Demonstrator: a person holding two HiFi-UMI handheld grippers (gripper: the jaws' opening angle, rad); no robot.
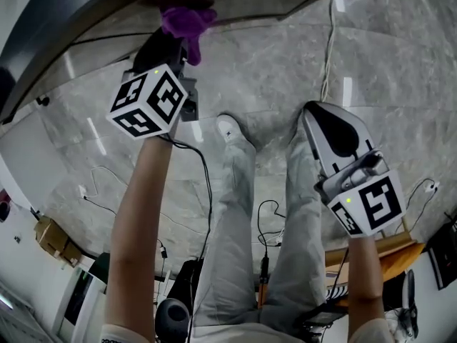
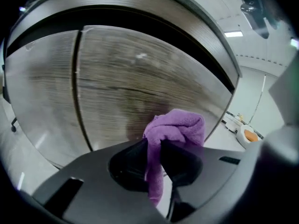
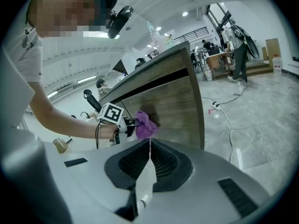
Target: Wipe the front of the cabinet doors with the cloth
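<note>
My left gripper (image 1: 177, 45) is shut on a purple cloth (image 1: 187, 21), which bunches out past the jaws. Seen from the left gripper view, the cloth (image 2: 180, 127) sits at or just off the wood-grain cabinet door (image 2: 140, 73); contact cannot be told. A dark seam (image 2: 77, 78) splits the doors left of it. The right gripper view shows the left gripper (image 3: 133, 122) holding the cloth (image 3: 145, 124) up to the door (image 3: 175, 106). My right gripper (image 1: 312, 111) hangs back from the cabinet, by the person's leg, jaws shut with nothing between them (image 3: 149, 141).
The person's legs and a white shoe (image 1: 230, 128) stand on the grey marble floor (image 1: 371, 56). Cables (image 1: 328, 41) and a power strip (image 3: 216, 104) lie on the floor right of the cabinet. A cardboard box (image 1: 51, 237) is at the left. People and tables stand far behind.
</note>
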